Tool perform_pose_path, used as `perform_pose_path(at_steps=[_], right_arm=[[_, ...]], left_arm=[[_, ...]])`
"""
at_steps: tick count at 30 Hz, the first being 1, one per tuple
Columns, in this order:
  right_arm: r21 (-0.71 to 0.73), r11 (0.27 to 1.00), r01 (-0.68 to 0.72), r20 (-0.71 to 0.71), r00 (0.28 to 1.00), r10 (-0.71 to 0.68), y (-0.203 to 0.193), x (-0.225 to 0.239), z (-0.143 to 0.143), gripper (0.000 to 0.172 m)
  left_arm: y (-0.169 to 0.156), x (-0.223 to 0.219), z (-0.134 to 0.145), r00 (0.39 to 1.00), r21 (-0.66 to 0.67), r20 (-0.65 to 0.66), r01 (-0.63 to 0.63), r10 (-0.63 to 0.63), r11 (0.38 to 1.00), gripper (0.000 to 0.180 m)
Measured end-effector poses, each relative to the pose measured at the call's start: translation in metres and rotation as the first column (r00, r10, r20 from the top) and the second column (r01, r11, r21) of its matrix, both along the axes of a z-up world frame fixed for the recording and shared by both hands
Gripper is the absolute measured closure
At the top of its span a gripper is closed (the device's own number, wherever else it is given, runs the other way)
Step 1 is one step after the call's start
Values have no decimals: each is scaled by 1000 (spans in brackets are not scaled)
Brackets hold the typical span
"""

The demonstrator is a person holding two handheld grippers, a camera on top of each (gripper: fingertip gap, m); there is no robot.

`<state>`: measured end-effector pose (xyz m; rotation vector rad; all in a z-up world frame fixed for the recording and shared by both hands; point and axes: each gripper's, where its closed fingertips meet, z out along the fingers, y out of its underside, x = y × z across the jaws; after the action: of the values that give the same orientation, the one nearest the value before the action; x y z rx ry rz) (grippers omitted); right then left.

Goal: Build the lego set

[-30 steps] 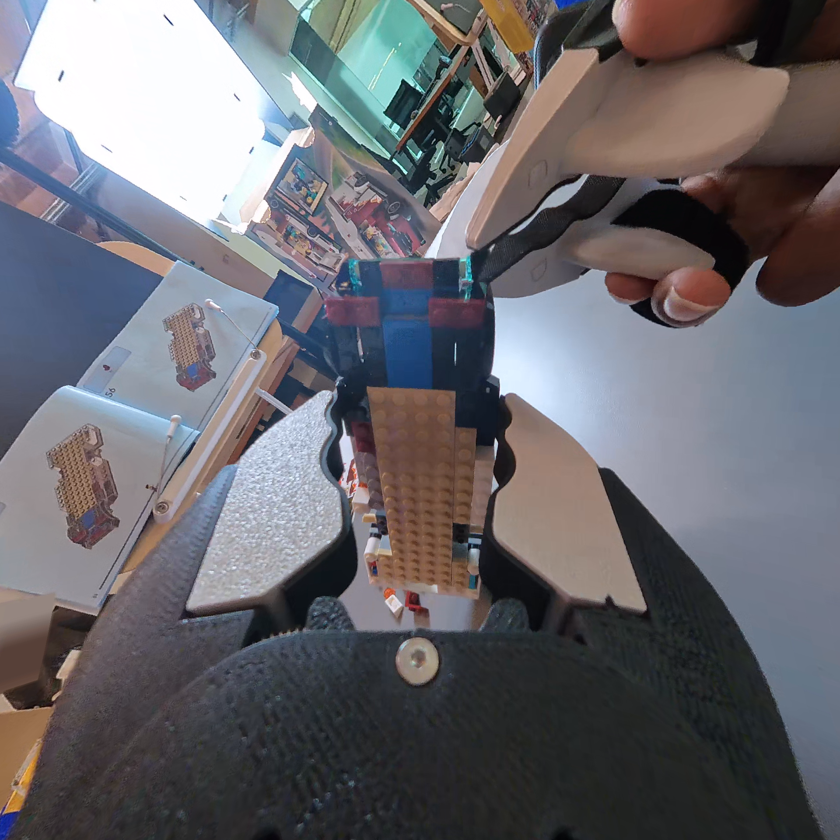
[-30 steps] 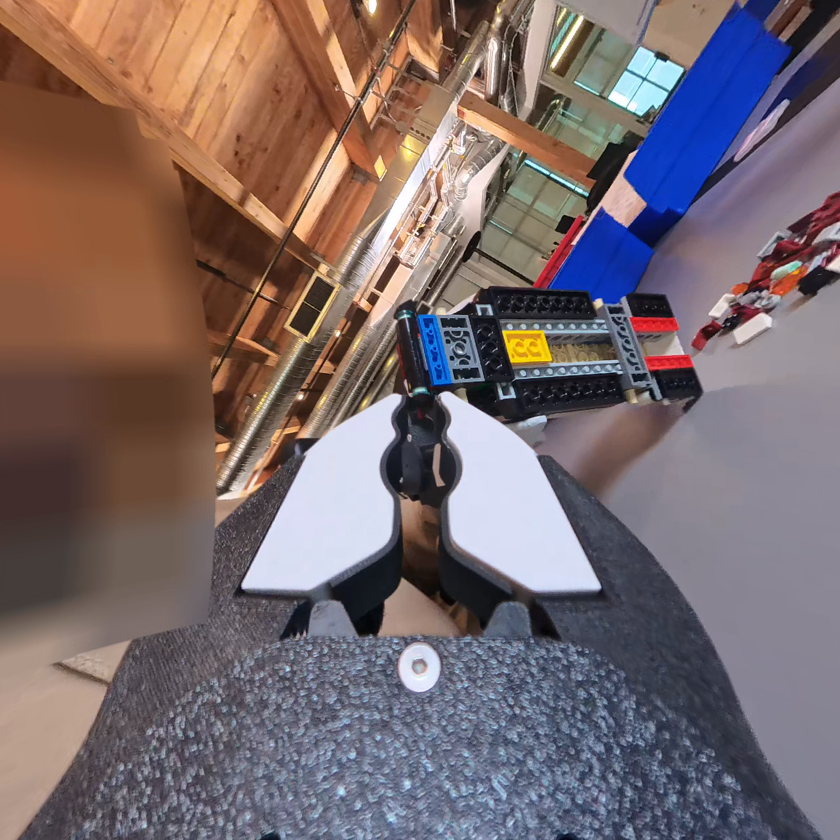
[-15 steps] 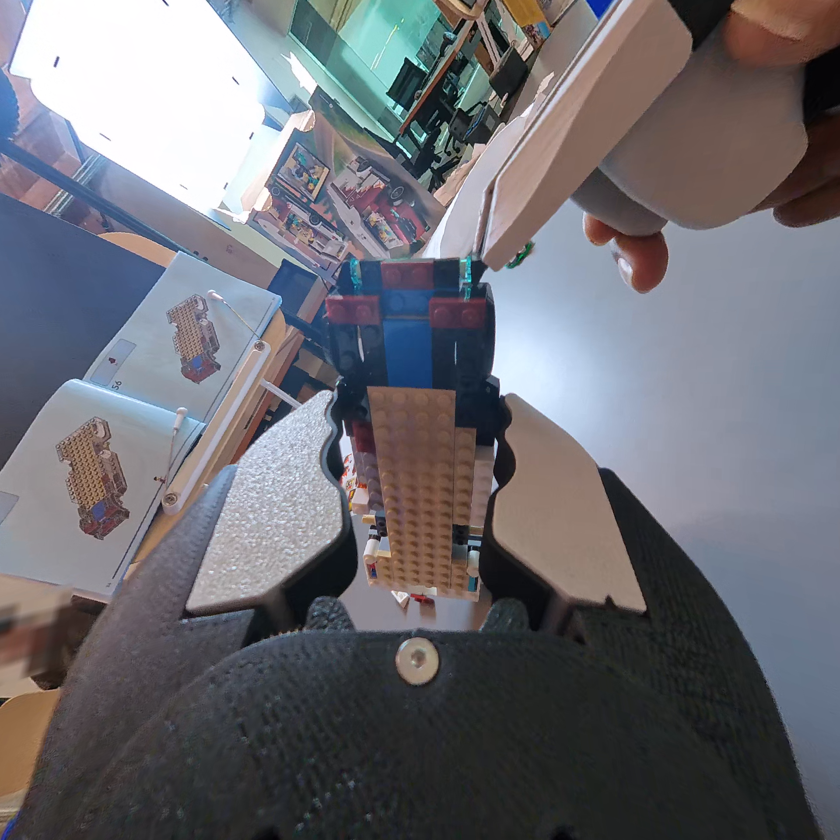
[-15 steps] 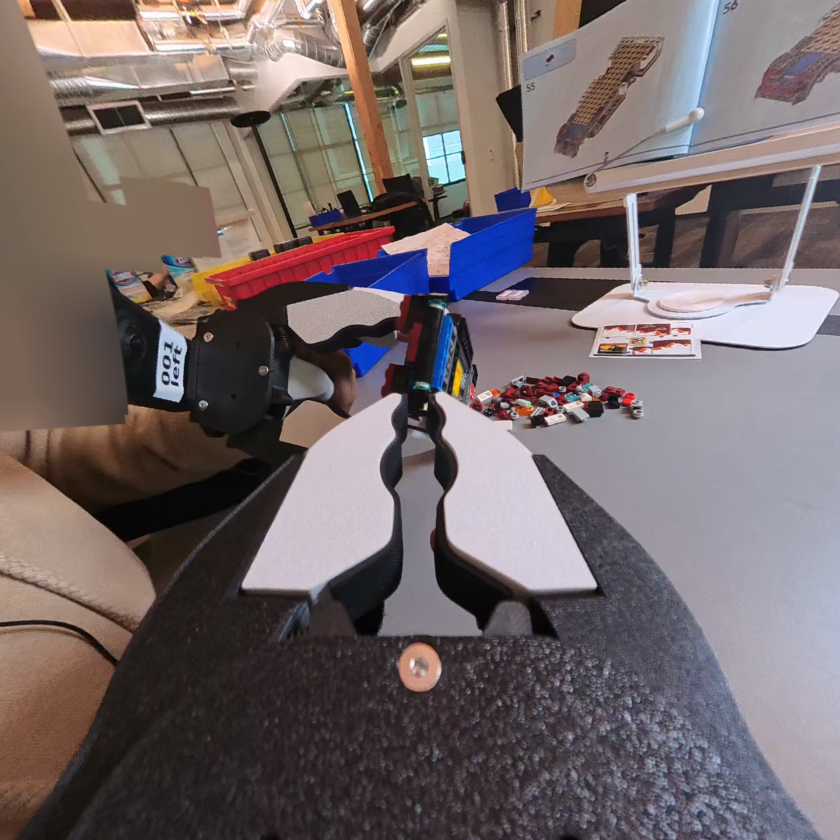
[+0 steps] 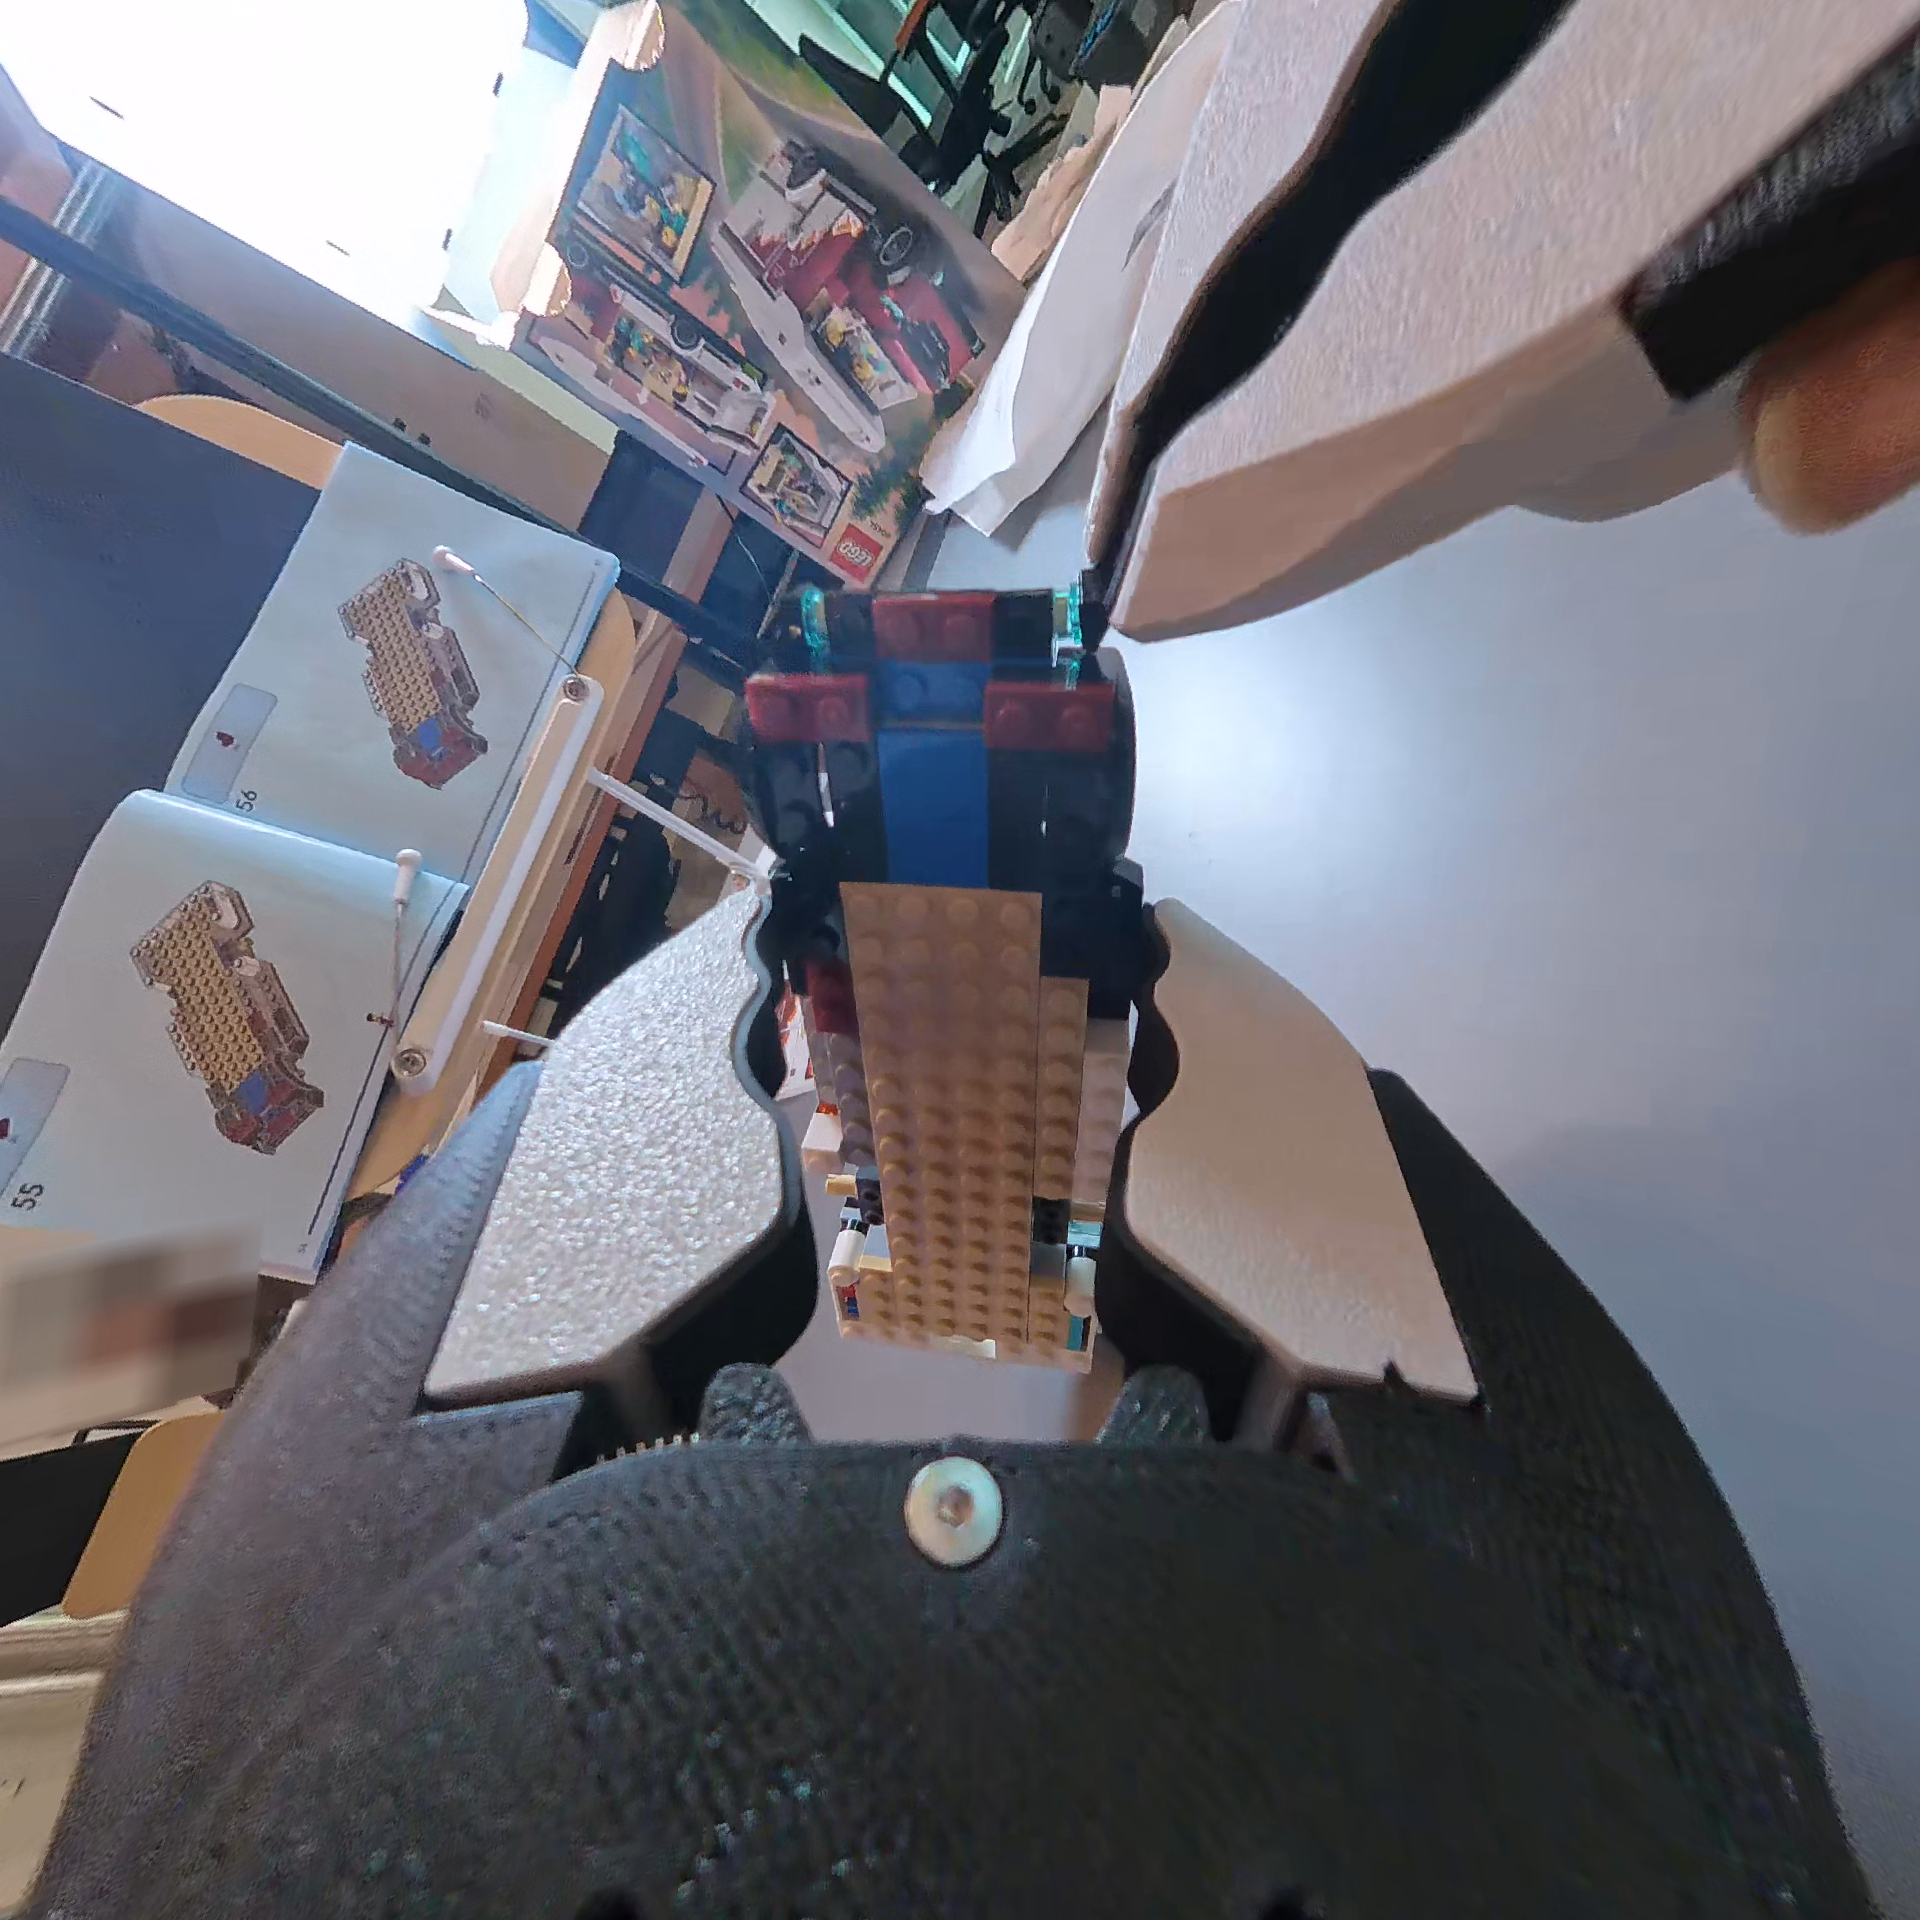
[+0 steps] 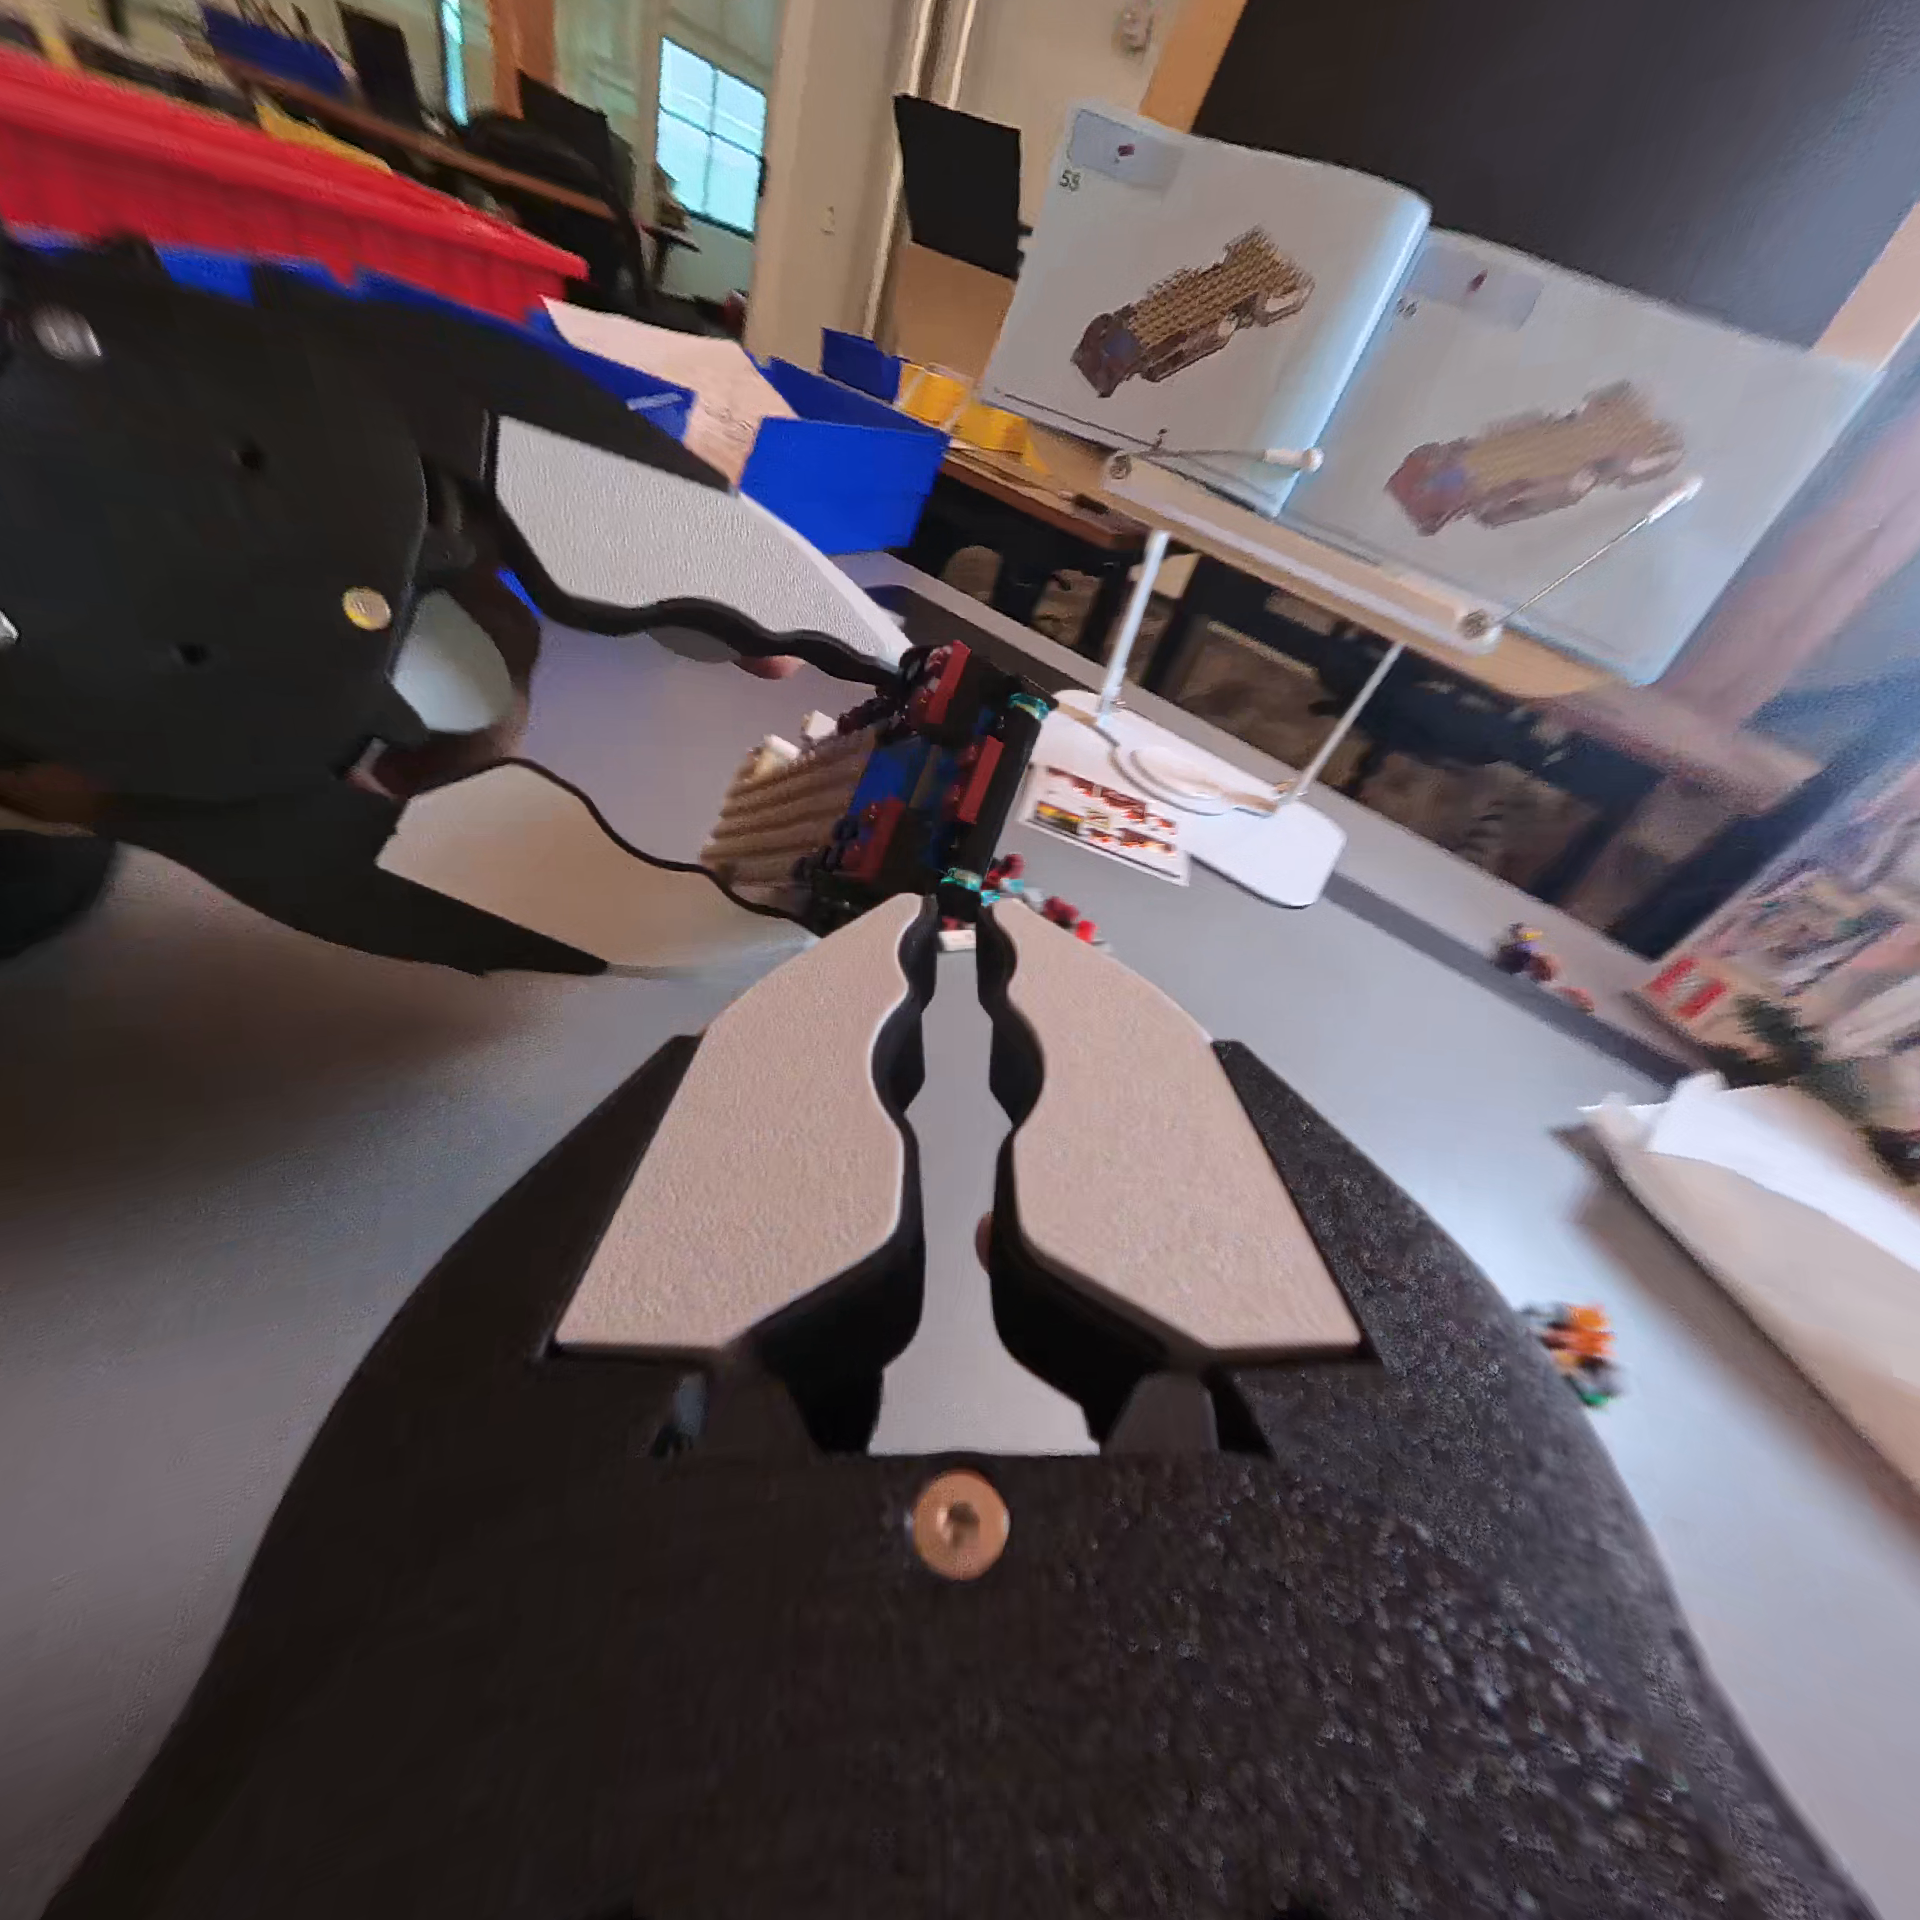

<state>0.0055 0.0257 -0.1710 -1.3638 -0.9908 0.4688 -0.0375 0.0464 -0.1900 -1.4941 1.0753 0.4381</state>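
My left gripper is shut on a brick-built vehicle with a tan studded top, a blue strip, dark red plates and black sides. Both pads press on its black sides and hold it above the grey table. My right gripper is nearly closed, and its fingertips pinch the lower end of a black bar with teal ends across the vehicle's front. In the left wrist view the right gripper touches the front right corner by a teal piece. A hand holds it.
An open instruction booklet stands on a white stand behind the vehicle. Loose small bricks lie under the vehicle's front, and another small pile lies to the right. Blue bins, a red bin, the set's box. Spacing between my two grippers at the tips: around 6 centimetres.
The right gripper swung around the vehicle's front while staying at the black bar's end, and its jaws narrowed a little. The left gripper kept the vehicle still.
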Motion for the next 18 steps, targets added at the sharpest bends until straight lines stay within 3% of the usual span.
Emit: perform_pose_path(at_steps=[3,6,10,13,18], right_arm=[[162,984,72,91,992,-88,3,0,-2,165],[184,981,64,86,993,-81,4,0,-2,165],[-165,979,-118,-119,988,99,-1,-2,-3,155],[-377,890,-256,-273,949,157,-2,-2,-2,154],[-543,739,-398,-440,885,154,-2,-1,-2,162]], left_arm=[[2,-2,-2,999,-17,-27,-27,26,999,115],[2,-2,-2,999,-32,-35,-43,42,999,115],[0,-1,-3,999,-40,-37,-38,37,998,115],[-1,-1,-2,999,-38,-31,-34,33,999,115],[-2,1,-2,999,-33,-34,-29,28,999,115]])
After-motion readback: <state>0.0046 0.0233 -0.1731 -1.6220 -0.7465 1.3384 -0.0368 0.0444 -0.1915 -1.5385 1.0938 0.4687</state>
